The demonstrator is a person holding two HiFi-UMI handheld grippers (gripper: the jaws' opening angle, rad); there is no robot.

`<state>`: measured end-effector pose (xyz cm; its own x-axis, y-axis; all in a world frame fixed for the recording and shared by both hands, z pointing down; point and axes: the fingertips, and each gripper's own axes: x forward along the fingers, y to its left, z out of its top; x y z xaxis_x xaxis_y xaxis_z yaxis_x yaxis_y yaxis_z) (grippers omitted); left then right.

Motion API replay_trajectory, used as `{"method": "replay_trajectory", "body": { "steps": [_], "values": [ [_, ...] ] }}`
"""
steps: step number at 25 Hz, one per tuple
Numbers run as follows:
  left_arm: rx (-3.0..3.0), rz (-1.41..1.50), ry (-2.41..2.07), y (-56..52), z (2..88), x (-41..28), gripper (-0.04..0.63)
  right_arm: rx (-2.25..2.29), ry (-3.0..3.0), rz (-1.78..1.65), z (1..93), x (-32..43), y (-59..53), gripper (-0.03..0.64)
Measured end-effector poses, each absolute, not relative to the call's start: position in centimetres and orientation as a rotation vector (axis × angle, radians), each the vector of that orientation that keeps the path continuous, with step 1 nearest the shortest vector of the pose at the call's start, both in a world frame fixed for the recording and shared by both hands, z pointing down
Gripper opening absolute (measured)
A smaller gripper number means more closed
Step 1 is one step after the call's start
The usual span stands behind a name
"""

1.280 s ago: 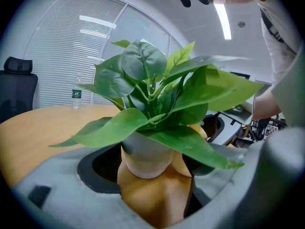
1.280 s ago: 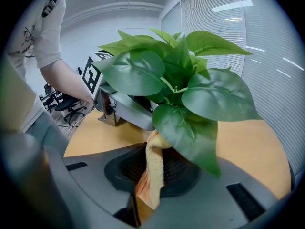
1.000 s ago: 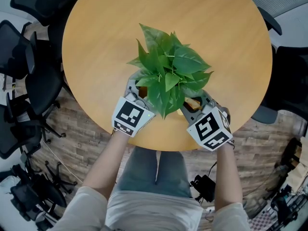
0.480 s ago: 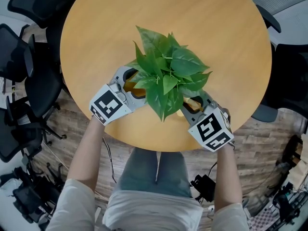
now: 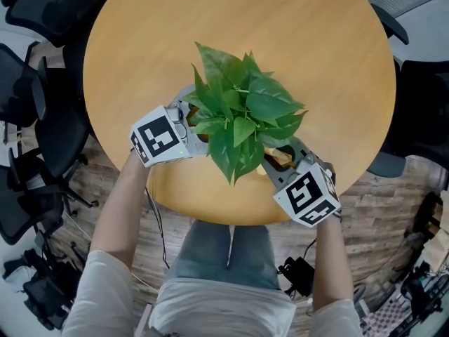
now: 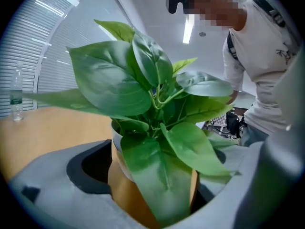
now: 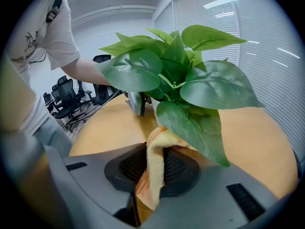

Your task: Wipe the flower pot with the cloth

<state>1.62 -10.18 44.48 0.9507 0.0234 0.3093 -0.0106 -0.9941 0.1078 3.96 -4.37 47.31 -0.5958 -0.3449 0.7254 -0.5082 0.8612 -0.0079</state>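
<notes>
Round the pale wooden bench (image 5: 316, 62) stand several dark office chairs (image 5: 49, 5), and on it I count one flower pot (image 6: 121, 185) holding one leafy green plant (image 5: 238, 118), one yellow cloth (image 7: 155, 161) and, at the far edge, one clear bottle (image 6: 15, 97). Two grippers work at the pot near the person's edge of the bench. The left gripper (image 5: 189, 126) has swung from the pot's near side round to its left flank; its fingers have just been opening and now straddle the pot, released, a gap showing on either side. The right gripper (image 5: 282, 153) has not shifted, its fingers clenched on the cloth, which lies against the pot under the leaves.
</notes>
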Motion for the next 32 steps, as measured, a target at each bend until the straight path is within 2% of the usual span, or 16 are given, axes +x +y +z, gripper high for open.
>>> {"method": "replay_trajectory", "body": {
  "steps": [13,32],
  "values": [
    [3.020,0.528,-0.055,-11.0,44.7,2.4,0.486,0.630,-2.269,0.283,47.3,4.1,-4.5,0.061],
    [2.717,0.494,-0.964,-10.7,45.1,1.8,0.483,0.755,-2.206,0.316,47.6,8.4,-7.5,0.061]
  ]
}}
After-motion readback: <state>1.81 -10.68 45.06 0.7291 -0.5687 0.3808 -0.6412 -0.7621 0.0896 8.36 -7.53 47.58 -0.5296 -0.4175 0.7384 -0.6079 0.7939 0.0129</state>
